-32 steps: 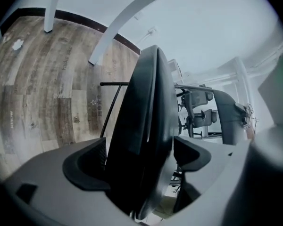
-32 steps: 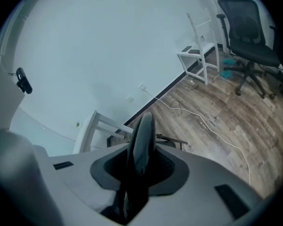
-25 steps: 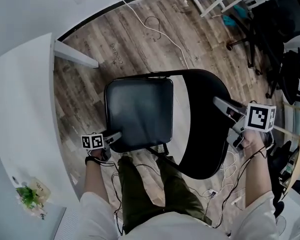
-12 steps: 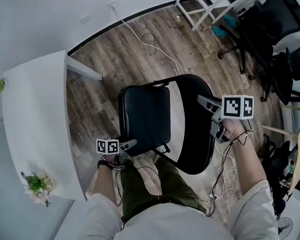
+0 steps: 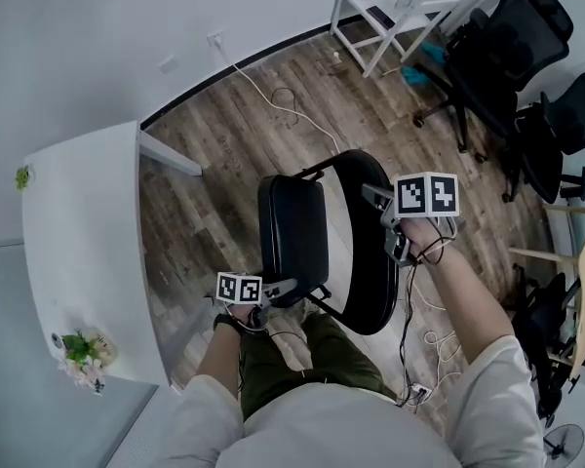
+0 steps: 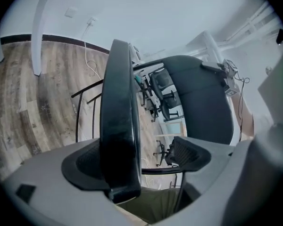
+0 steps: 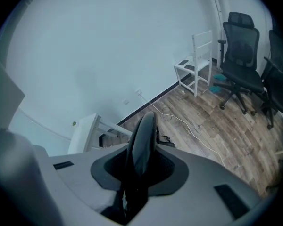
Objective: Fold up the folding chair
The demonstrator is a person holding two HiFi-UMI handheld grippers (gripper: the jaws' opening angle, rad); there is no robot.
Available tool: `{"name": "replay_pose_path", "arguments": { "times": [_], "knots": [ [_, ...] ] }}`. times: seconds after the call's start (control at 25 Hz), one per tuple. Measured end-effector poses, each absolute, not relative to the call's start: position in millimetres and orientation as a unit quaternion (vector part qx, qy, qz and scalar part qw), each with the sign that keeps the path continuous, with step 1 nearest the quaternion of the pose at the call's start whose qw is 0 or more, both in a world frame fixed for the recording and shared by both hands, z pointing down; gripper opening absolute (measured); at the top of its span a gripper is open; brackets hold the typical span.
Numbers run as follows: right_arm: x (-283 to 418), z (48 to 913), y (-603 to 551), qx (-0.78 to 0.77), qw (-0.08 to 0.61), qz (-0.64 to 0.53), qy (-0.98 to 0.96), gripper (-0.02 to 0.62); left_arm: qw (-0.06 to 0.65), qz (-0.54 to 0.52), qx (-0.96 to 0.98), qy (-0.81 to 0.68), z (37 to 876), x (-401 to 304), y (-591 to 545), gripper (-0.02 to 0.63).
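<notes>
Lower centre of frame: left gripper (image 5: 285,287), jaws apart around seat (image 5: 292,227) edge, one pad touching; right gripper (image 5: 375,199) clamped on backrest (image 5: 366,271) edge; folding chair (image 5: 361,213) mid-frame on wood floor (image 5: 234,135), seat tipped steeply toward backrest; white table (image 5: 78,242) left

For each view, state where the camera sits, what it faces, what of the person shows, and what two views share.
Head view: on the head, looking down at the seat; forearms, legs.
Left gripper view: on the left gripper, facing the seat's edge; trousers.
Right gripper view: on the right gripper, facing the backrest's edge; no body.
Both gripper views share the backrest.
</notes>
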State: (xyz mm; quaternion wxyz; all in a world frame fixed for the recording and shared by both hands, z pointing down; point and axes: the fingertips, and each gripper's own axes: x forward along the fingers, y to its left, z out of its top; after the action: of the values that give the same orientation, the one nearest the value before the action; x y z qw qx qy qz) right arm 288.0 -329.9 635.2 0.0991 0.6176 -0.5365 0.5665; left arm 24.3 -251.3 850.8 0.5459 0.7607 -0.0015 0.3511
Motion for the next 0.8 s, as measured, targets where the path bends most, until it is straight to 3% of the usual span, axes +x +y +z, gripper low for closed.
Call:
{"name": "replay_pose_path", "arguments": {
  "times": [0.16, 0.64, 0.8],
  "knots": [
    [296, 623, -328, 0.621, 0.103, 0.568, -0.531, 0.094, 0.505, 0.379, 0.774, 0.042, 828, 60, -222, 0.449],
    [309, 607, -314, 0.622, 0.106, 0.583, -0.512, 0.115, 0.234, 0.525, 0.777, 0.256, 807, 123, -132, 0.451],
    [315, 605, -307, 0.621, 0.106, 0.585, -0.511, 0.115, 0.189, 0.544, 0.767, 0.284, 806, 130, -122, 0.451]
  ]
}}
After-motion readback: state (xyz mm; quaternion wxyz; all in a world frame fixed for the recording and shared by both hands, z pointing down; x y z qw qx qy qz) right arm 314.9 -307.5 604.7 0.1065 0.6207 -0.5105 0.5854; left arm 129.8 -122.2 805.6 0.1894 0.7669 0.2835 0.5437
